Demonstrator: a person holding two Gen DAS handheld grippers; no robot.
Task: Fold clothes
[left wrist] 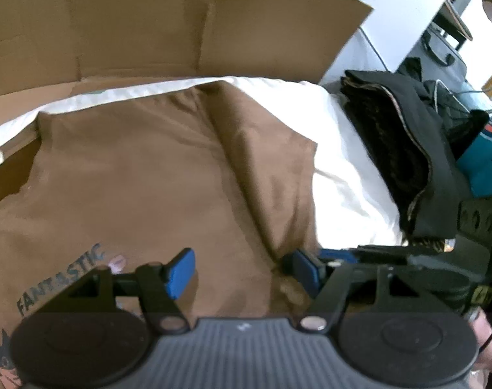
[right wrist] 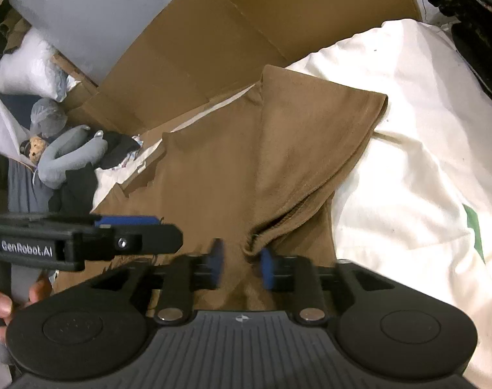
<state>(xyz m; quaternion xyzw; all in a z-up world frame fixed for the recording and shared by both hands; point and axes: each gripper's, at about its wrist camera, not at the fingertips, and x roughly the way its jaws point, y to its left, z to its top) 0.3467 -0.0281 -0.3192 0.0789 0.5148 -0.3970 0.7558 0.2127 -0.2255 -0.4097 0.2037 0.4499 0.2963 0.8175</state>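
Left claw (left wrist: 242, 274) wide open over brown T-shirt (left wrist: 142, 181), holding nothing. Right claw (right wrist: 241, 261) narrow, around bunched sleeve hem (right wrist: 262, 230), grip unconfirmed. Shirt spread on white bedding (right wrist: 407, 149), one sleeve (right wrist: 314, 136) turned inward. Early stage; body folds remaining. Dark folded stack (left wrist: 398, 149) at far edge.

My right gripper (right wrist: 240, 267) has its blue pads apart with a bunched fold of the brown shirt (right wrist: 233, 168) between them, shirt spread over a white sheet (right wrist: 417, 149), left gripper (right wrist: 126, 233) just to its left, flattened cardboard (right wrist: 246, 26) behind the shirt.
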